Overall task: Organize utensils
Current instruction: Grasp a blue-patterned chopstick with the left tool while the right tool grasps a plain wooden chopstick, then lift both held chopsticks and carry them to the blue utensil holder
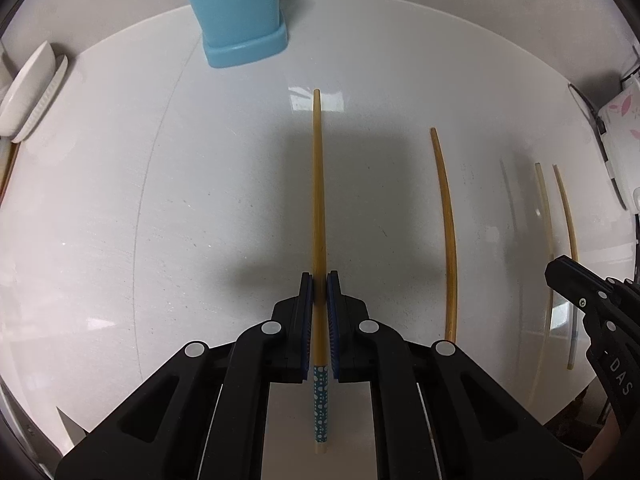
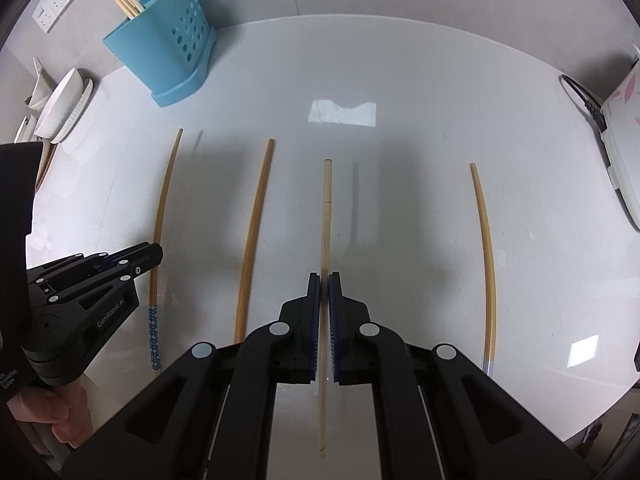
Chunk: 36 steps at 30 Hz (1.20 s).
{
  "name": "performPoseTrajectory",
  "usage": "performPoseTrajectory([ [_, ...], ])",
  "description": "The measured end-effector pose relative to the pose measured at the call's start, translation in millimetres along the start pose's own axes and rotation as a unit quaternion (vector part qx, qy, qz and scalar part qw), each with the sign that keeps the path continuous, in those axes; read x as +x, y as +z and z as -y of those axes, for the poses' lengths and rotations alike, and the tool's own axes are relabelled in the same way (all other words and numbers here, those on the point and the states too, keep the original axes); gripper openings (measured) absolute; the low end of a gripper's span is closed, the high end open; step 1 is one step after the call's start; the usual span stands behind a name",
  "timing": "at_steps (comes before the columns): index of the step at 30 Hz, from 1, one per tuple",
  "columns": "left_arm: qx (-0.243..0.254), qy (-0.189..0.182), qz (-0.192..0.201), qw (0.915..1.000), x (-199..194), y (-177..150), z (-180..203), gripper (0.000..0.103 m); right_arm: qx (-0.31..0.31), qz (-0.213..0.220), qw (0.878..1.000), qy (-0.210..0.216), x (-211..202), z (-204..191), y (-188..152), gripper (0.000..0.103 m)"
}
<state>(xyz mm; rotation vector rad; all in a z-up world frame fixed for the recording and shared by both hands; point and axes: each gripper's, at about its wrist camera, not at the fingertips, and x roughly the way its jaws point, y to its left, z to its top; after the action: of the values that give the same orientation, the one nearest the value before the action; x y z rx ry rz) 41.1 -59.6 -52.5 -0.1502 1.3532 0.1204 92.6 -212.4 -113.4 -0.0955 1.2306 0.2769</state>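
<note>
My left gripper (image 1: 320,280) is shut on a brown chopstick with a blue dotted end (image 1: 317,200), lifted slightly off the white counter; it also shows in the right wrist view (image 2: 160,216). My right gripper (image 2: 324,280) is shut on a pale wooden chopstick (image 2: 326,216), which casts a shadow to its right. Two more brown chopsticks (image 2: 256,232) (image 2: 486,248) lie on the counter either side. The blue perforated utensil holder (image 2: 168,52) stands at the back left with several chopsticks in it; its base shows in the left wrist view (image 1: 240,12).
White dishes (image 2: 64,108) lean at the left edge, also in the left wrist view (image 1: 32,92). A white appliance with a pink flower print (image 2: 624,132) and black cable sits at the right. Wall sockets (image 2: 52,4) are at the back left.
</note>
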Motion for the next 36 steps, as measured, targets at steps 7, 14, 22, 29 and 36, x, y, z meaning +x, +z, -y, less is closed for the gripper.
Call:
performPoseTrajectory([
  [7, -0.014, -0.001, 0.023, 0.9996, -20, 3, -4, 0.007, -0.011, 0.019, 1.000, 0.007, -9, -9, 10, 0.004],
  [14, -0.027, 0.001, 0.049, 0.9984, -45, 4, -12, 0.007, -0.025, 0.038, 0.999, 0.015, -21, -22, 22, 0.004],
  [22, -0.043, 0.003, 0.080, 0.9958, -68, 11, -27, 0.007, -0.042, 0.066, 0.997, 0.025, -35, -40, 41, 0.004],
  [29, -0.055, 0.003, 0.106, 0.9929, -88, 22, -42, 0.007, -0.055, 0.101, 0.993, 0.037, -51, -53, 59, 0.004],
  [36, -0.068, 0.003, 0.130, 0.9892, -108, 40, -57, 0.007, -0.061, 0.135, 0.988, 0.046, -69, -59, 79, 0.004],
])
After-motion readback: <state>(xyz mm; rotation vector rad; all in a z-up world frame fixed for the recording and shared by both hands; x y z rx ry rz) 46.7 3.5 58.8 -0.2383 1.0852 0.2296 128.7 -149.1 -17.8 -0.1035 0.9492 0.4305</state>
